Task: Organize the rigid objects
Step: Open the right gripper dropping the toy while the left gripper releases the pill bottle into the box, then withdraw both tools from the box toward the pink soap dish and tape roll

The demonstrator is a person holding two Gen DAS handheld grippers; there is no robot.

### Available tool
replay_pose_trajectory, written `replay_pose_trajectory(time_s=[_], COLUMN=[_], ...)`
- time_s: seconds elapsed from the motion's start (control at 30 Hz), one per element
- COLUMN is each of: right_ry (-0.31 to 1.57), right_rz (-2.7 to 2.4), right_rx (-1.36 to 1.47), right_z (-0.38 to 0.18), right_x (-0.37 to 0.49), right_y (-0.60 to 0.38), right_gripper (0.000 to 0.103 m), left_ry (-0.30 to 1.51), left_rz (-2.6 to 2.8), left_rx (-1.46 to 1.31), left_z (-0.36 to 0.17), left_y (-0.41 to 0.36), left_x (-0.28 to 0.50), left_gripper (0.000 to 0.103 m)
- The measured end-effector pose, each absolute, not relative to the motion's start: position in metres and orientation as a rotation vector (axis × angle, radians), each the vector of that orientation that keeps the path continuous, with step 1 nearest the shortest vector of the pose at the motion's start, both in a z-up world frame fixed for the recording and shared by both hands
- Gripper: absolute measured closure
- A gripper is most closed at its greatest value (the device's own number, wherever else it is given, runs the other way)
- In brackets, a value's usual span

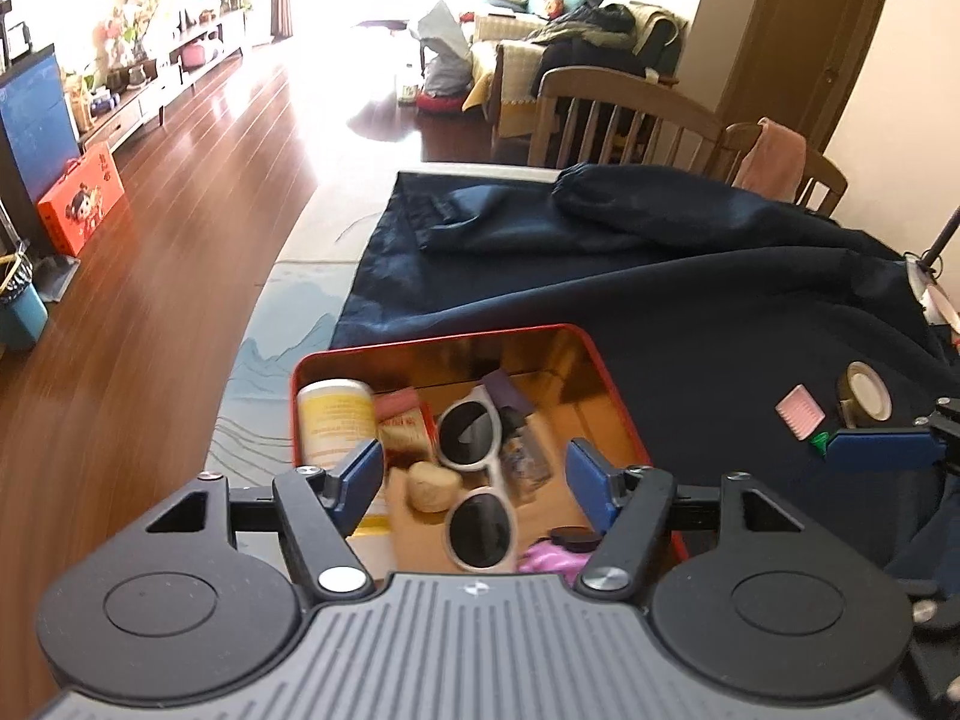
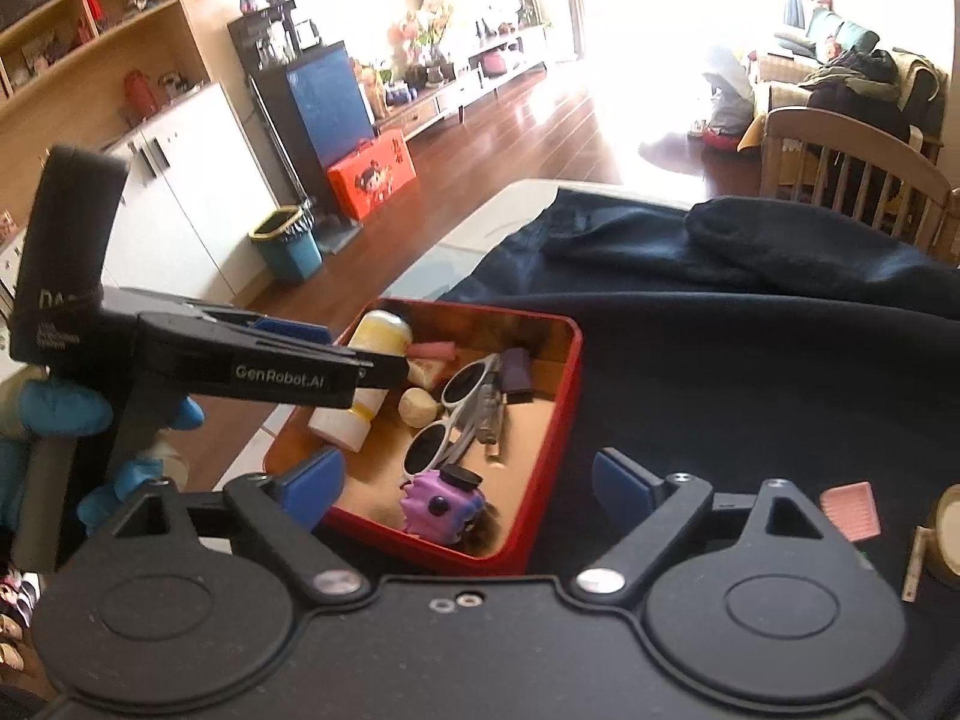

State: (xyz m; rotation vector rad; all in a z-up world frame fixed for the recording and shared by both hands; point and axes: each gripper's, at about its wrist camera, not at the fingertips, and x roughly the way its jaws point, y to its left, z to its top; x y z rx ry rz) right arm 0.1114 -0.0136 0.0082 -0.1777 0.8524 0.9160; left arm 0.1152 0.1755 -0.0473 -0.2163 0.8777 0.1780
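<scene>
Both tongs, left [image 1: 474, 468] and right [image 2: 468, 486], spread empty over the red tin box [image 2: 543, 462].
Next: pink ridged block [image 2: 851, 510] at the box's three o'clock, on the dark-clothed table [image 2: 750, 372].

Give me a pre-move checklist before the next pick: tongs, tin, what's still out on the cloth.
1. Left tongs empty: ok, open above the red tin, nothing between the fingers.
2. Right tongs empty: ok, open wide, nothing gripped.
3. Items settled in the tin: ok, white sunglasses, yellow-and-white bottle and purple cube lie inside.
4. Items left out: not ok, pink comb and tape roll still lie on the dark cloth beside the tin.
5. Room in the tin: ok, bare floor shows at the side nearest the comb.
6. Small green item by the comb: cannot tell, mostly hidden behind a blue pad.
</scene>
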Motion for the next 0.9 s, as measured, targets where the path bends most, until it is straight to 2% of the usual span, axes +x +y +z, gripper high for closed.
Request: replay_pose_trajectory(time_s=[0.07, 0.33, 0.9], right_ry=[0.832, 0.795, 0.83], right_rz=[0.914, 0.888, 0.647], right_rx=[-0.174, -0.164, -0.13], right_z=[0.013, 0.016, -0.021], right_x=[0.111, 0.12, 0.191], right_y=[-0.027, -0.089, -0.221], right_gripper=[0.004, 0.001, 0.001], left_ry=[0.871, 0.839, 0.832], left_rz=[0.18, 0.173, 0.117], left_rx=[-0.213, -0.187, -0.182], left_z=[-0.044, -0.037, -0.054], left_y=[0.167, 0.124, 0.014], left_x=[0.115, 0.118, 0.163], left_gripper=[0.036, 0.024, 0.024])
